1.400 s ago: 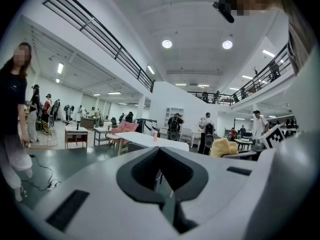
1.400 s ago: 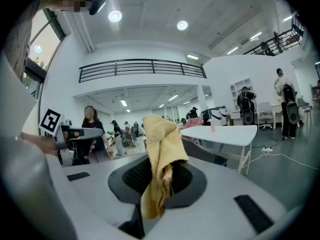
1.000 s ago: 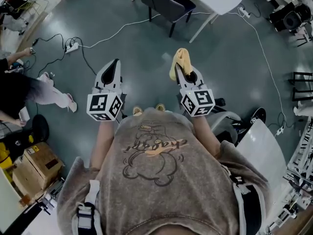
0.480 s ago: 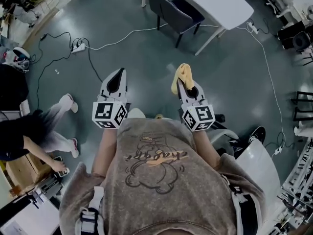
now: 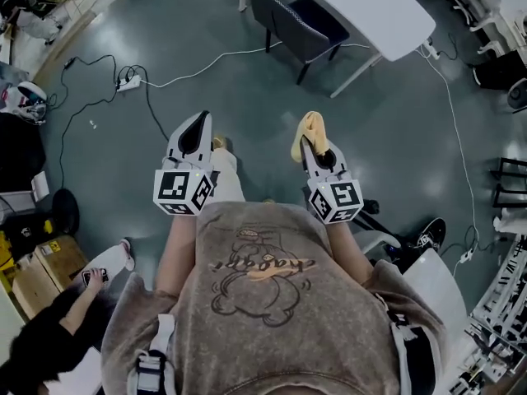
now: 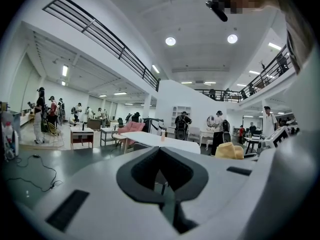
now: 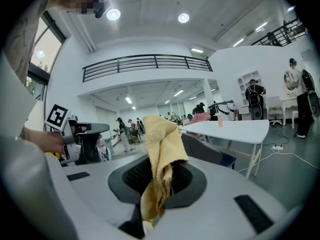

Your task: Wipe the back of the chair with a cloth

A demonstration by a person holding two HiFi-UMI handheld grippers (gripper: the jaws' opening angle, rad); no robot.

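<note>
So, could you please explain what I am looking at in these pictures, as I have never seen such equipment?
There is no robot here: a person holds a two-jaw gripper in each hand, each bearing a cube with square markers. One picture comes from a camera on the person's head, looking steeply down. The other two come from cameras riding on the grippers, looking along their jaws. The left gripper has its jaws together with nothing between them. The right gripper is clamped on a crumpled yellow cloth. Ahead, on the grey floor, a dark padded chair stands at a white table, and a white cable trails across the floor. The cloth is not yet at the chair.
</note>
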